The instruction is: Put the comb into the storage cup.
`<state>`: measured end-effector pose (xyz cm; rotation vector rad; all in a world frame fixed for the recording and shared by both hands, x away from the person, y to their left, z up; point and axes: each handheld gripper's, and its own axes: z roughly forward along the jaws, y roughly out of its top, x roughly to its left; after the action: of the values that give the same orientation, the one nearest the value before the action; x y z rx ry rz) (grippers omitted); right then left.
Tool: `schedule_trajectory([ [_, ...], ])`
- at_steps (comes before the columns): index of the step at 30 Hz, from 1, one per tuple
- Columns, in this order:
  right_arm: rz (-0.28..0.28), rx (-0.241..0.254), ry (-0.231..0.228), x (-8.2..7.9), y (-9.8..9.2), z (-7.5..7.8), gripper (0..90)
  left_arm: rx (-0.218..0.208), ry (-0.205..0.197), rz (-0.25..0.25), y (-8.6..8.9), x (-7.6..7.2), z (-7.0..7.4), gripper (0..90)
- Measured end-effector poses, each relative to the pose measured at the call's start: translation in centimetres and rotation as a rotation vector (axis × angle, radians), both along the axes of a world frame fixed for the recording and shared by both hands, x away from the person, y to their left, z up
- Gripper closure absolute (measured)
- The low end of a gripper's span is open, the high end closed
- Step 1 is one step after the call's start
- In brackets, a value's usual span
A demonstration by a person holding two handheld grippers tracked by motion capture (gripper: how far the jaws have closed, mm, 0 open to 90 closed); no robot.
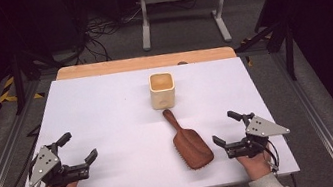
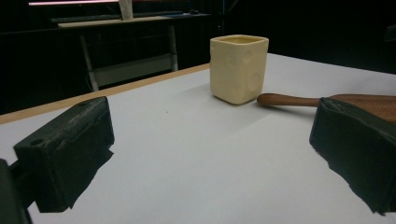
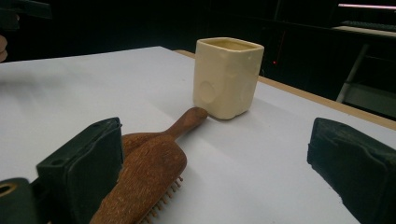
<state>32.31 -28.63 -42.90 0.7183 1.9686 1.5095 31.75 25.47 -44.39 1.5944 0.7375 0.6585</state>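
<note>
You hadn't grabbed anything yet: left gripper [image 1: 78, 149] and right gripper [image 1: 225, 127] both sat released. The hairbrush [image 1: 190, 142] lay at 10 o'clock from your right gripper, handle tip by the cup [image 1: 162, 90]. Next move looked like closing on that handle.

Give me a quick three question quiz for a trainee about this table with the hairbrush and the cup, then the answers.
1. True or false: the brown wooden paddle hairbrush lies bristles down on the white table.
2. Which end of the hairbrush points toward the cream square ceramic cup: a) the handle, b) the paddle head?
3. Which is nearer the hairbrush, the left gripper or the right gripper, and how do the jaws of both stand?

Key
1. True; the bristles show beneath its edge in the right gripper view.
2. a, the handle tip lies right by the cup's base.
3. The right gripper; both stand open, holding nothing.
</note>
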Motion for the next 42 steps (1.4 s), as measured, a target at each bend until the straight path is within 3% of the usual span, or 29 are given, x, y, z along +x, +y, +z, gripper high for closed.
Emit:
schedule_trajectory([
  [7, 0.000, -0.001, 0.003, 0.0, 0.0, 0.1, 4.7, 0.003, 0.007, -0.006, 0.1, 0.0, 0.1, 0.9],
  [11, -0.002, 0.000, 0.009, 0.0, 0.0, 0.1, 4.7, 0.025, 0.032, -0.022, 0.2, 0.1, 0.4, 0.9],
  [25, 0.016, 0.000, 0.017, 0.1, 0.1, 0.4, 7.3, 0.030, 0.028, -0.010, 0.2, 0.1, 0.5, 1.1],
  [32, 0.076, -0.035, 0.076, 1.0, 1.0, 1.7, 17.3, 0.047, 0.025, -0.010, 0.1, 0.1, 0.5, 1.2],
  [38, 0.122, -0.069, 0.093, 2.0, 2.3, 3.0, 23.2, 0.051, 0.030, -0.009, 0.2, 0.2, 0.5, 1.1],
  [40, 0.146, -0.080, 0.101, 2.4, 2.8, 3.4, 29.1, 0.052, 0.030, -0.008, 0.2, 0.2, 0.5, 1.1],
  [42, 0.159, -0.101, 0.110, 2.7, 3.4, 3.8, 40.5, 0.052, 0.032, -0.008, 0.2, 0.2, 0.5, 1.1],
])
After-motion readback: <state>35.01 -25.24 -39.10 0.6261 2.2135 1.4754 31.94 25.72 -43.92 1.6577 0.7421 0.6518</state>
